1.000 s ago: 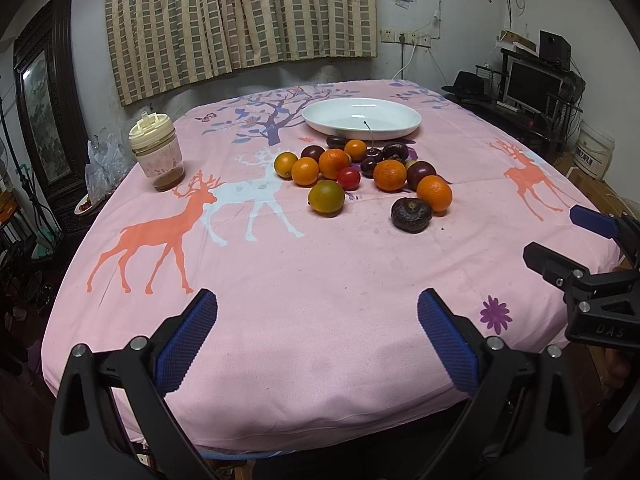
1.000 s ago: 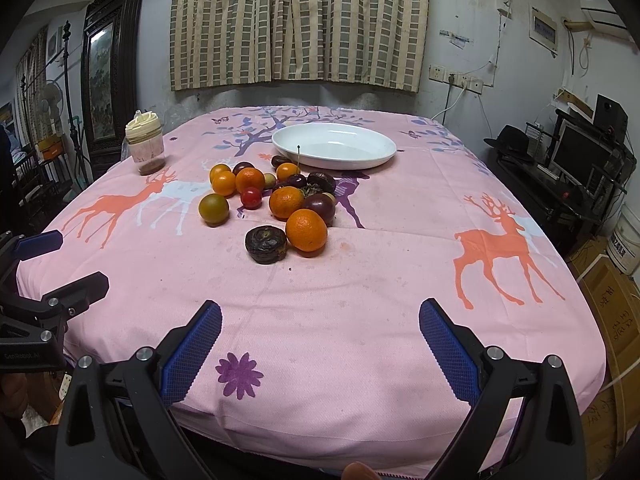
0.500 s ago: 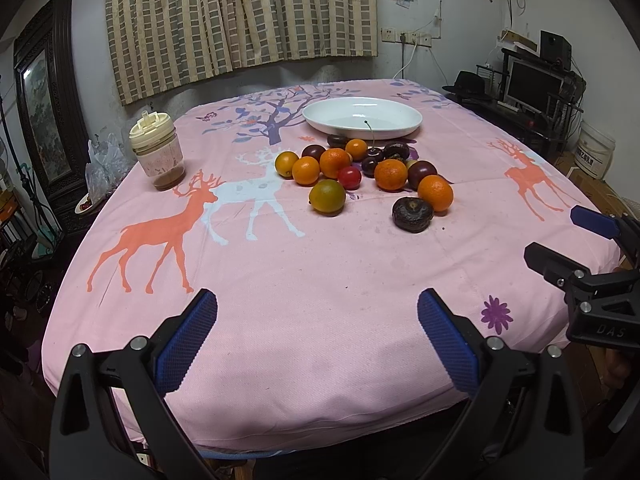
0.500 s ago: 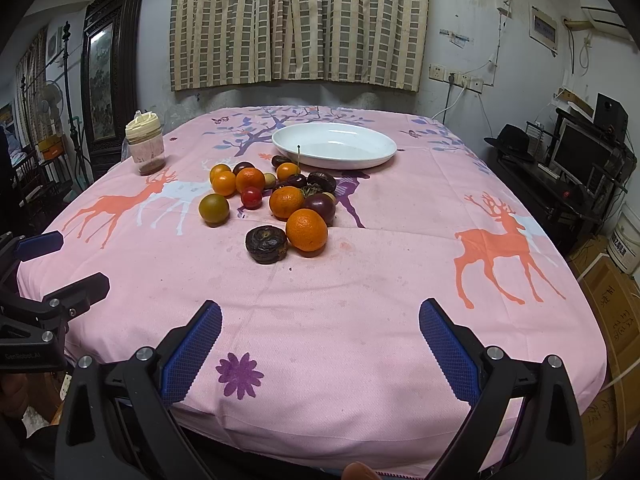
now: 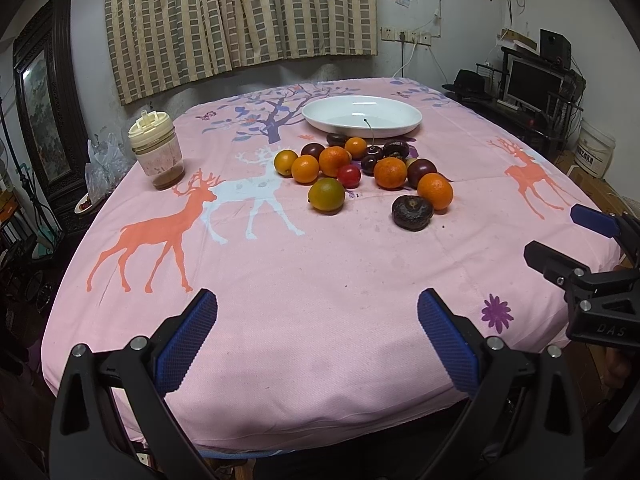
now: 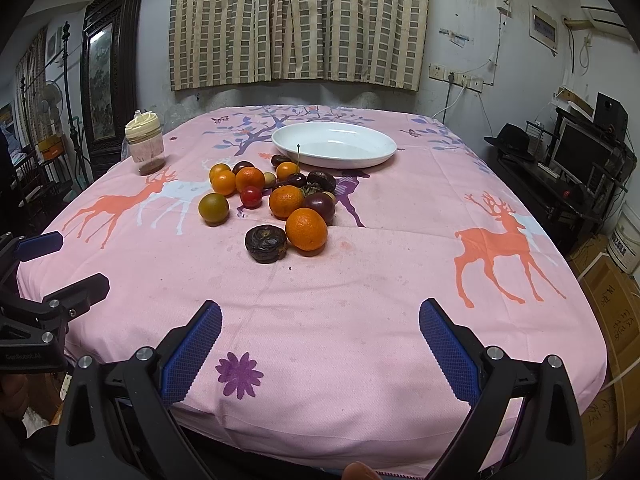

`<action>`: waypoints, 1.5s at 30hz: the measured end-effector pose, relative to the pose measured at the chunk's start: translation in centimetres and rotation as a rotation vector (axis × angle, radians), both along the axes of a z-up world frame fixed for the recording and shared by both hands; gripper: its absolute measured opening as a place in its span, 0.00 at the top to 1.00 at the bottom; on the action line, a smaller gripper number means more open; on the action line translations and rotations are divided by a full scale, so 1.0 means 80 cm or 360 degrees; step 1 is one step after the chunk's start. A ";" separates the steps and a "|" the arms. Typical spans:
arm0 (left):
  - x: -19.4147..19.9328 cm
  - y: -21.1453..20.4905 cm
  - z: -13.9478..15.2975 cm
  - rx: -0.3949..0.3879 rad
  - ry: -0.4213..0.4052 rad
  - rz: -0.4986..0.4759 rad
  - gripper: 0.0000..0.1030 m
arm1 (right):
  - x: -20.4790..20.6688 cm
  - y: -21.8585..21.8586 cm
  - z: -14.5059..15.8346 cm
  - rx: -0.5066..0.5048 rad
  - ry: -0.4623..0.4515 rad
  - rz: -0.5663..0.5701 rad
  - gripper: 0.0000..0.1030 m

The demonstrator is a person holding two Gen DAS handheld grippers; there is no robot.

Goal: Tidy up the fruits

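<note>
Both claws released and empty at the near table edge, right gripper (image 6: 320,340) best reaches first for the nearest orange (image 6: 306,229), straddling it wide, clear of the dark wrinkled fruit (image 6: 266,244) touching its left, then to the white dish (image 6: 334,145); left gripper (image 5: 318,332) waits

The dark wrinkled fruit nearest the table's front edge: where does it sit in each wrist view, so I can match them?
Left wrist view: the dark wrinkled fruit lies right of centre, just in front and to the left of the nearest orange.
Right wrist view: it lies left of centre, touching that same orange on the orange's left.
Shared landmark: the white dish behind the fruit pile.
</note>
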State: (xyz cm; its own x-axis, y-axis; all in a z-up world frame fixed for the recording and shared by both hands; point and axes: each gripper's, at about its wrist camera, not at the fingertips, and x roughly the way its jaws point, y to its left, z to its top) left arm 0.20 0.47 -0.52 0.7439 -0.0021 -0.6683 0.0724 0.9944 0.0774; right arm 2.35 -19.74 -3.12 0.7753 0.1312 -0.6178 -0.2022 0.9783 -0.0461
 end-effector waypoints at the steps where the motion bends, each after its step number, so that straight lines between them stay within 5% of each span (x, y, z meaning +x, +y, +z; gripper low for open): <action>1: 0.000 0.001 -0.001 0.0000 0.0001 0.0000 0.05 | 0.000 0.000 0.000 0.0001 0.0000 0.0000 0.04; 15: 0.007 0.007 -0.017 -0.0007 0.0047 -0.0003 0.05 | 0.005 0.008 -0.010 0.0012 0.0031 0.0089 0.04; 21: 0.026 0.022 -0.030 -0.0037 0.0095 0.0018 0.05 | 0.048 -0.004 -0.014 0.0162 0.0099 0.0090 0.04; 25: 0.040 0.029 -0.034 -0.0074 0.0115 -0.0003 0.05 | 0.099 0.000 -0.023 0.0174 0.0196 0.0089 0.32; 35: 0.090 0.035 -0.036 -0.0153 0.0156 -0.0126 0.05 | 0.196 0.000 -0.056 0.0450 0.0488 0.0100 0.41; 39: 0.130 0.043 -0.031 -0.0212 0.0179 -0.0164 0.05 | 0.215 -0.004 -0.068 0.0591 0.0567 0.0134 0.56; 45: 0.197 0.033 -0.031 -0.0204 0.0240 -0.0319 0.34 | 0.203 -0.018 -0.061 0.0707 0.0571 0.0163 0.57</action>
State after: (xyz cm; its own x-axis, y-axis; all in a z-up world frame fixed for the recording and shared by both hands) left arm 15.98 3.12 -3.01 0.6122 -0.2308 -0.7563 0.2701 0.9600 -0.0743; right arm 18.57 -21.18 -7.98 0.4971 0.5013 -0.7082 -0.2240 0.8627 0.4535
